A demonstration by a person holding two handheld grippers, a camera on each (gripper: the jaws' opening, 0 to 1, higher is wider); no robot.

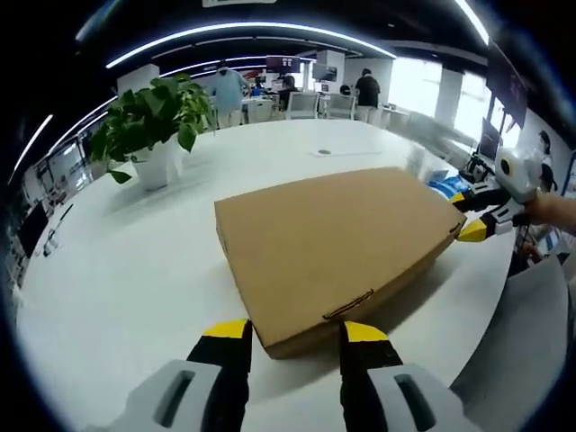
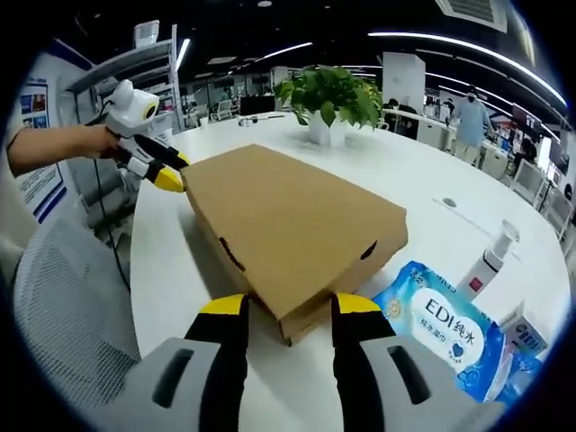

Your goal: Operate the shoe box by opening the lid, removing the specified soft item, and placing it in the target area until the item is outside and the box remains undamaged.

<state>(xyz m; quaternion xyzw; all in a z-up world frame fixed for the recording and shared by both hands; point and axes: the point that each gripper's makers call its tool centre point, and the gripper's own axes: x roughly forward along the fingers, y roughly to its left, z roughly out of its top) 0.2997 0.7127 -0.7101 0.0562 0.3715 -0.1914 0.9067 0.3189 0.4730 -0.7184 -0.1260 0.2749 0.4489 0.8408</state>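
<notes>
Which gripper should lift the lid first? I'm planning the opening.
Probably left: the left gripper faces the box edge with the tab slot, jaws open. The right gripper faces a corner.

On a white table (image 1: 135, 270) lies a closed brown cardboard shoe box (image 1: 333, 243), its near corner between the parted yellow-tipped jaws of the left gripper (image 1: 292, 335), the right gripper (image 1: 470, 216) seemingly touching its far corner, and a potted plant (image 1: 155, 121) behind.

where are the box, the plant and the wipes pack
box (image 1: 333, 238): left gripper view, middle of the closed lid
plant (image 1: 153, 112): left gripper view, its leaves
wipes pack (image 2: 445, 337): right gripper view, printed front
</notes>
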